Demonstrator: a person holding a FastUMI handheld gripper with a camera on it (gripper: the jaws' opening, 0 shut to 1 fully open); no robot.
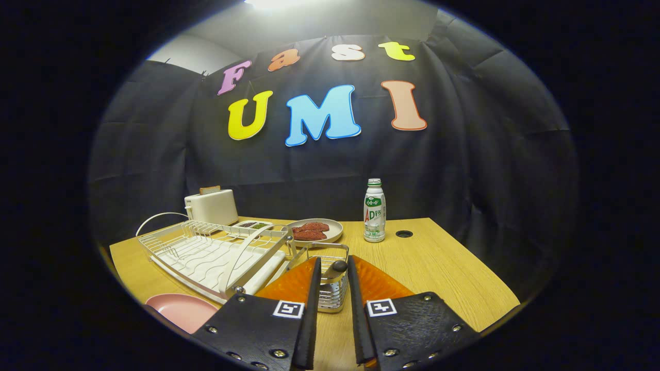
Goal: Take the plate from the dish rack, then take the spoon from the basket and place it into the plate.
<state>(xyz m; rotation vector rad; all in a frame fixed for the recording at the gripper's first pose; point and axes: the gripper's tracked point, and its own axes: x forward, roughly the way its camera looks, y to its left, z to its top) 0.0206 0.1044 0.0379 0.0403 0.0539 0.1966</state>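
Wooden surface [443,268] inside a black-cloth booth. Gripper [334,268] jaws stand slightly apart, flanking the dark-knobbed spoon [339,266] upright in the wire basket [330,296]; whether they press it, cannot tell. Dish rack [206,252] left of the basket; pink plate [180,309] near left. Toaster [212,206], food dish [315,230] and bottle [374,211] far.
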